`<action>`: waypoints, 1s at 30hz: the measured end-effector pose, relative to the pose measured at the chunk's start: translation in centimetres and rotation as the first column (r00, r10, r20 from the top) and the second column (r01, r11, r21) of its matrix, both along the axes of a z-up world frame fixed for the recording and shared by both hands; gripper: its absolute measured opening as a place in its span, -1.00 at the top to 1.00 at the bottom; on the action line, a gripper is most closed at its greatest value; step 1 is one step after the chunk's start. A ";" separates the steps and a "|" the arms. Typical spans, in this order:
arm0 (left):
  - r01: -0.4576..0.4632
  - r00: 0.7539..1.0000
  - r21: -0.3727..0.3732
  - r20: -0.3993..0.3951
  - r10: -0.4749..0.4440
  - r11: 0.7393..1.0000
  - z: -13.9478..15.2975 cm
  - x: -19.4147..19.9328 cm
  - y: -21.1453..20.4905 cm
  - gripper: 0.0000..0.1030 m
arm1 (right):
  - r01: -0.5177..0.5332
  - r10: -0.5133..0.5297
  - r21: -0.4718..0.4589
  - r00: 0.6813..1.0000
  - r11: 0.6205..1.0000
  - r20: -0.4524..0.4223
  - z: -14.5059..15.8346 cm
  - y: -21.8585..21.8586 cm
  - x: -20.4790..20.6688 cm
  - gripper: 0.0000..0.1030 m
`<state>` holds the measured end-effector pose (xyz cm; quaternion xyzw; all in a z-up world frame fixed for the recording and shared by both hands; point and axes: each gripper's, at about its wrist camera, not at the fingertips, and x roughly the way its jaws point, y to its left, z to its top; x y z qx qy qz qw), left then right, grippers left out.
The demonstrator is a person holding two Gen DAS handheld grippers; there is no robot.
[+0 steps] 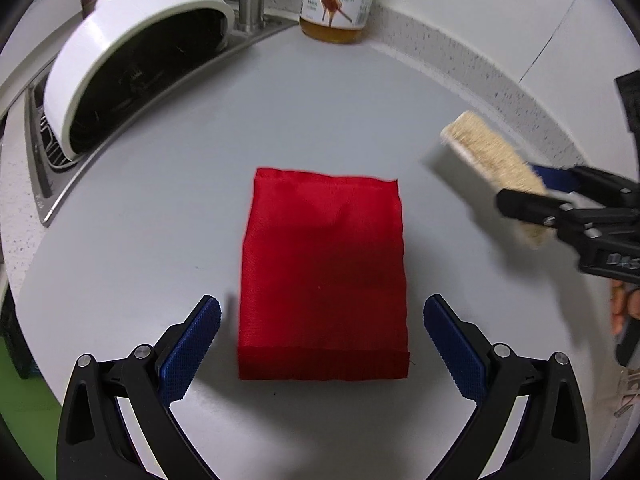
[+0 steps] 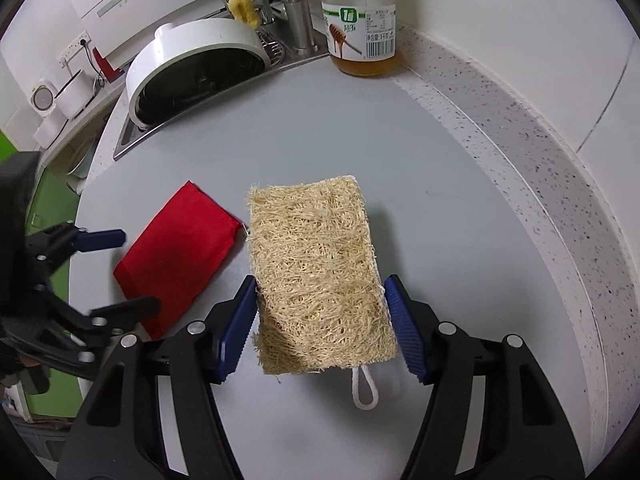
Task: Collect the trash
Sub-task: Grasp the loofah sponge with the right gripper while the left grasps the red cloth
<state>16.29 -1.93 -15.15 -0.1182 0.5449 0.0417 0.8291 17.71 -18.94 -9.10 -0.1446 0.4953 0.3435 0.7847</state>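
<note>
Gripping fibrous loofah pad [image 2: 320, 272], R fingers [image 2: 394, 320]; L fingers [image 1: 452, 340] wide, straddling red cloth pouch [image 1: 324, 276].

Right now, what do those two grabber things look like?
Both look alike. The left gripper and right gripper each have two black plastic arms shaped like curved tongs, with silver round pins at the joints. Each finger ends in a blue ribbed pad with a bumpy, toothed edge. The right one carries white lettering on its black body, too cut off to read.

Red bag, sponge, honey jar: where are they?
Red bag [image 1: 324, 276]: left wrist view, middle of the cloth.
Sponge [image 2: 320, 272]: right wrist view, fibrous top face.
Honey jar [image 2: 360, 36]: right wrist view, label.
</note>
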 end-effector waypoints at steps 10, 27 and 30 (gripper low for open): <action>0.023 1.000 0.129 -0.014 -0.021 0.991 -1.2 0.1 -1.9 -0.85 | 0.007 -0.007 0.016 1.000 1.000 -0.001 0.2 -0.4 -0.3 -0.25; -0.031 0.998 0.034 0.062 0.029 0.999 4.7 -2.6 0.7 0.86 | 0.008 -0.010 0.063 0.999 0.998 0.031 3.4 -1.0 -2.4 -0.24; -0.037 0.996 0.044 0.086 0.033 0.998 6.4 -3.7 0.4 0.86 | -0.016 0.012 0.076 0.999 0.997 0.051 4.9 -1.1 -4.0 -0.24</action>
